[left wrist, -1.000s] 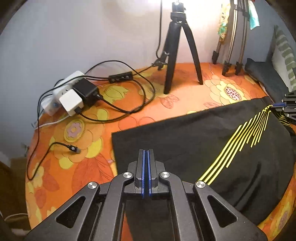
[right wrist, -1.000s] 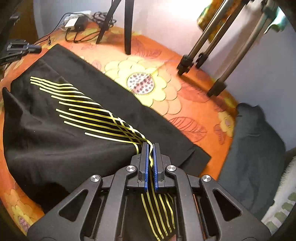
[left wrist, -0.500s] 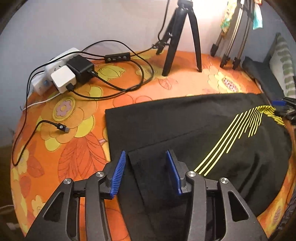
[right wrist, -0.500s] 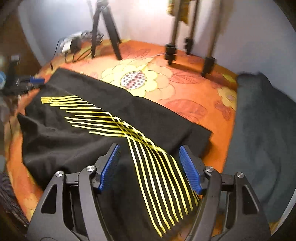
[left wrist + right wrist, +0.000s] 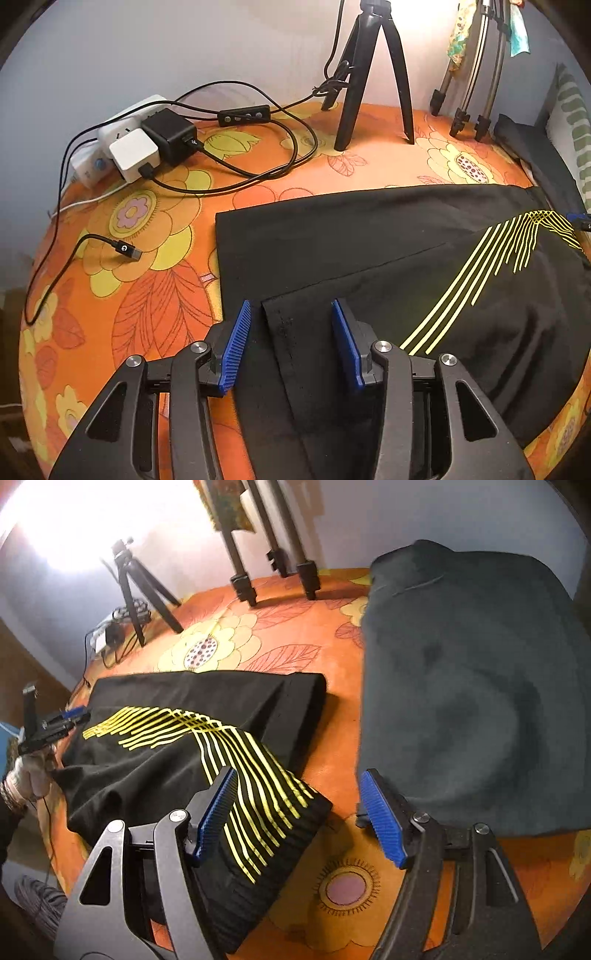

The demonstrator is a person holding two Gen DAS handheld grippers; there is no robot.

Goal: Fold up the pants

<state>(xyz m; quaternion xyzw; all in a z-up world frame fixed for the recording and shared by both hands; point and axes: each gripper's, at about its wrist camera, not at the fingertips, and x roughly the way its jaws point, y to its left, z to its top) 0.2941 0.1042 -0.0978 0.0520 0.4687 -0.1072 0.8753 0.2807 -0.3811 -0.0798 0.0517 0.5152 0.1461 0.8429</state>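
- Left wrist view: the black pants (image 5: pixel 369 266) lie folded lengthwise on the orange floral bedspread (image 5: pixel 147 295), leg hems nearest. The thin cloth looks light, limp and likely to slide and wrinkle; the doubled hem edge is probably the firmest place to pinch. The left gripper (image 5: pixel 291 343) is closing partway, its blue pads astride the upper hem, pressing nothing.
- Right wrist view: the pants' ribbed waistband with yellow stripes (image 5: pixel 258 797) sits at the near edge, just beside a dark green garment (image 5: pixel 480 701). The right gripper (image 5: pixel 299 819) stands wide apart and empty, waistband corner between its pads.
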